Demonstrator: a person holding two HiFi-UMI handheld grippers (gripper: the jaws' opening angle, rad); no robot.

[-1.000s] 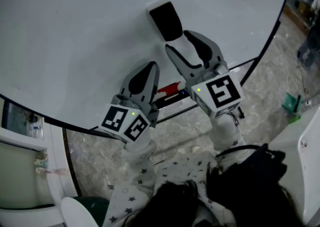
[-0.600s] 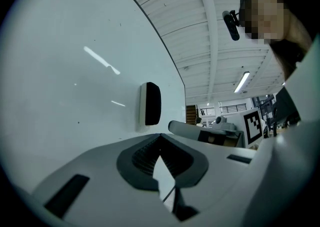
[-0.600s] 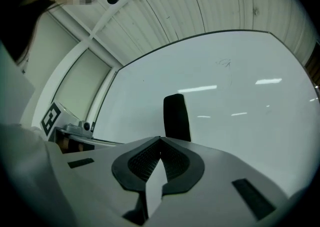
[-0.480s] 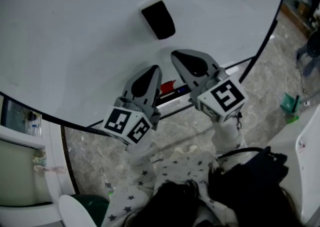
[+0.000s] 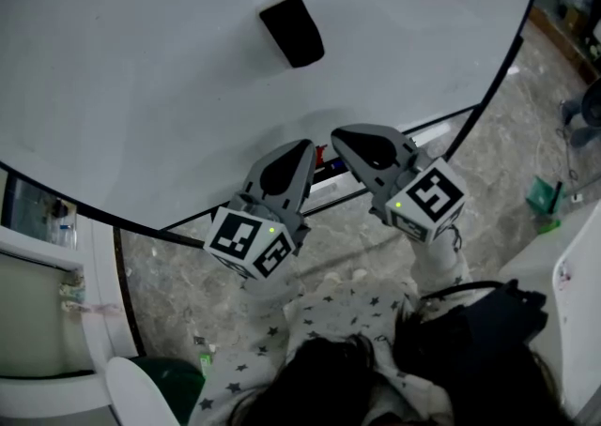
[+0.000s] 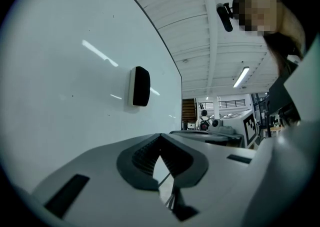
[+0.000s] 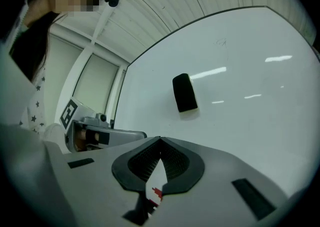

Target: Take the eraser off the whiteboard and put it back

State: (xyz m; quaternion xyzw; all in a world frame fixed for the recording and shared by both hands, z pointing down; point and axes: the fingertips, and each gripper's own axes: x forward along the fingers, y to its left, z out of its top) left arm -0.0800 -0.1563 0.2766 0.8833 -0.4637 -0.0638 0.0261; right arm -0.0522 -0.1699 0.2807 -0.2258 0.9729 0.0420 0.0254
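Note:
A black eraser (image 5: 292,31) sticks to the whiteboard (image 5: 141,77), alone and untouched. It also shows in the left gripper view as the eraser (image 6: 139,86) and in the right gripper view as the eraser (image 7: 184,92). My right gripper (image 5: 344,139) is shut and empty, below the eraser and well apart from it. My left gripper (image 5: 302,147) is shut too, beside the right one. Both point at the board's lower edge, over the marker tray (image 5: 324,188).
Red and dark markers (image 5: 324,158) lie in the tray under the board. Below is a marbled floor (image 5: 507,133) with a green object (image 5: 546,197) at the right. A white cabinet (image 5: 42,321) stands at the left. My star-patterned sleeves (image 5: 338,311) fill the bottom.
The right gripper let go of the eraser, shut, and dropped away from it. Both grippers have sunk toward the board's lower edge. The eraser stays on the board.

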